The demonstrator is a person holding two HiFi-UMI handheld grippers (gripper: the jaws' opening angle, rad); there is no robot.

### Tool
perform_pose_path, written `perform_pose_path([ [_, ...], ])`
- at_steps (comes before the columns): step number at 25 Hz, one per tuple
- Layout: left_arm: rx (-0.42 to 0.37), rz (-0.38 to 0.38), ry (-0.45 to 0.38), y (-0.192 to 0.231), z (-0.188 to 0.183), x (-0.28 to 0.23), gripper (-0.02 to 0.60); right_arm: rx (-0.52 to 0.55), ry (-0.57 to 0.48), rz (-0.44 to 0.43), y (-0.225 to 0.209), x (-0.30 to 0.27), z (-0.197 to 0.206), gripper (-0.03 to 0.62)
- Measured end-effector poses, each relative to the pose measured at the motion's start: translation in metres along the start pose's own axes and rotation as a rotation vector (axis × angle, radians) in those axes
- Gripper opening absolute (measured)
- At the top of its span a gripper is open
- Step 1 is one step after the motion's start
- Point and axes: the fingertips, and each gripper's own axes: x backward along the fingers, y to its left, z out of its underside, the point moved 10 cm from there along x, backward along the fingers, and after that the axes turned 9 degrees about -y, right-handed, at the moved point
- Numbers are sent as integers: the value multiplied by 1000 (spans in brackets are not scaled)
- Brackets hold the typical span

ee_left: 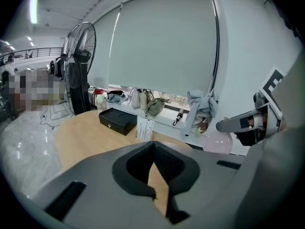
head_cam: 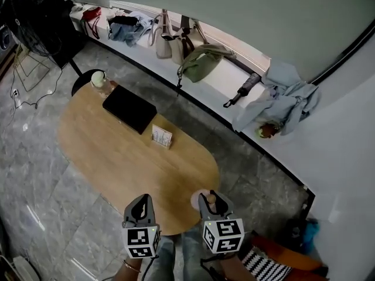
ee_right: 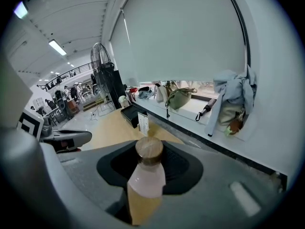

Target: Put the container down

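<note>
The container is a pale pink bottle [ee_right: 145, 178] with a round wooden cap [ee_right: 149, 148]. My right gripper [ee_right: 148, 163] is shut on it, and the cap points away from the camera. In the head view the bottle [head_cam: 200, 199] hangs over the near right edge of the oval wooden table [head_cam: 117, 157], held by the right gripper [head_cam: 212, 202]. My left gripper [head_cam: 140, 206] hovers beside it at the table's near edge. Its pads meet with nothing between them in the left gripper view [ee_left: 154, 149], where the bottle [ee_left: 218, 142] shows at the right.
A black box [head_cam: 130, 108], a small card stand [head_cam: 162, 136] and a jar [head_cam: 101, 82] sit on the far half of the table. Bags [head_cam: 202, 60], an umbrella [head_cam: 243, 89] and blue clothing [head_cam: 281, 98] lie on the window ledge. A fan [head_cam: 35, 16] stands at the far left.
</note>
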Motion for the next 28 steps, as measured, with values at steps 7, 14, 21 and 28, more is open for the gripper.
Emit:
perform_pose_path([
  [7, 24, -1, 27, -2, 49, -26, -6, -12, 48, 0, -10, -21, 50, 137],
  [14, 34, -15, 50, -6, 74, -37, -6, -20, 90, -26, -13, -31, 78, 137],
  [21, 44, -36, 62, 1, 77, -42, -6, 3, 113, -31, -15, -43, 85, 137],
  [28, 59, -42, 69, 6, 82, -50, -6, 11, 123, -22, -21, -66, 87, 137],
])
